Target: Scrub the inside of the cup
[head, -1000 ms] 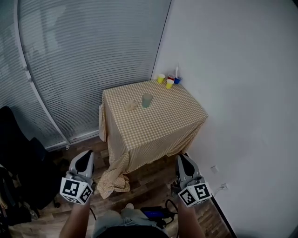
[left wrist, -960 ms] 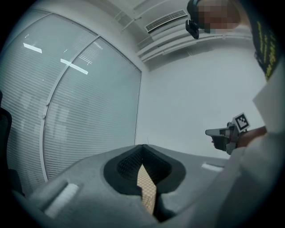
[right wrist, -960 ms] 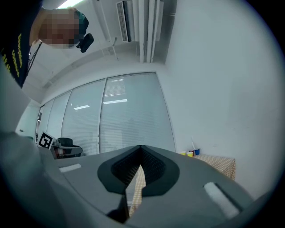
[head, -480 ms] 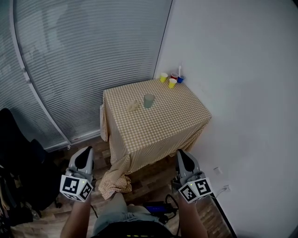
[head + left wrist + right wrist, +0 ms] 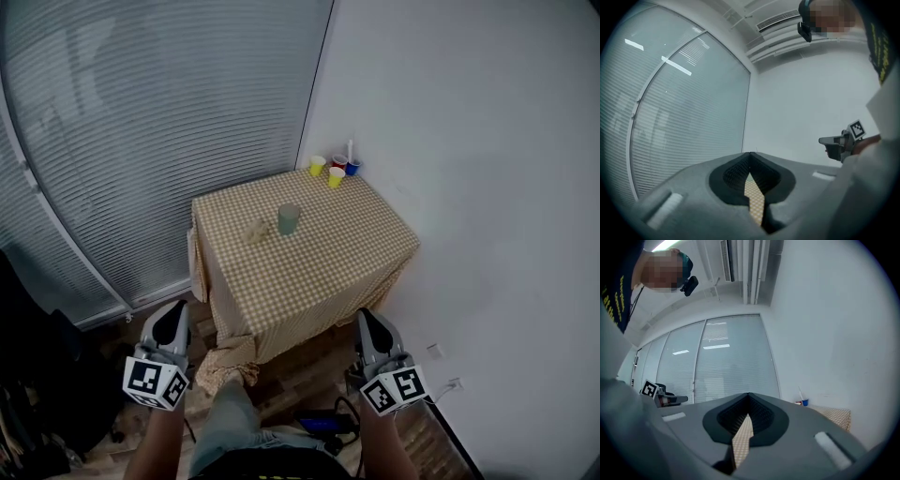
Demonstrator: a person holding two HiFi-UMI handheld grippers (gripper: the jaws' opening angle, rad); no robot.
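A pale green cup (image 5: 288,218) stands upright near the middle of a table under a tan checked cloth (image 5: 319,272). A small beige pad (image 5: 258,232) lies just left of the cup. Both grippers are well short of the table, above the floor. My left gripper (image 5: 172,312) and right gripper (image 5: 367,320) point level at the table, both shut and empty. In the left gripper view the jaws (image 5: 750,155) meet at the tip and the right gripper (image 5: 838,143) shows at the right. In the right gripper view the jaws (image 5: 749,395) are likewise together.
At the table's far corner stand two yellow cups (image 5: 325,171), a red cup (image 5: 339,161) and a blue cup (image 5: 352,168) (image 5: 805,402) holding a white stick. Blinds (image 5: 141,141) run along the left, a white wall (image 5: 487,187) on the right. Cloth trails onto the floor (image 5: 223,361); a dark chair (image 5: 47,375) stands at the left.
The view has shifted: the table now sits slightly further left, and a leg has stepped forward between the grippers. Both grippers stay shut and level.
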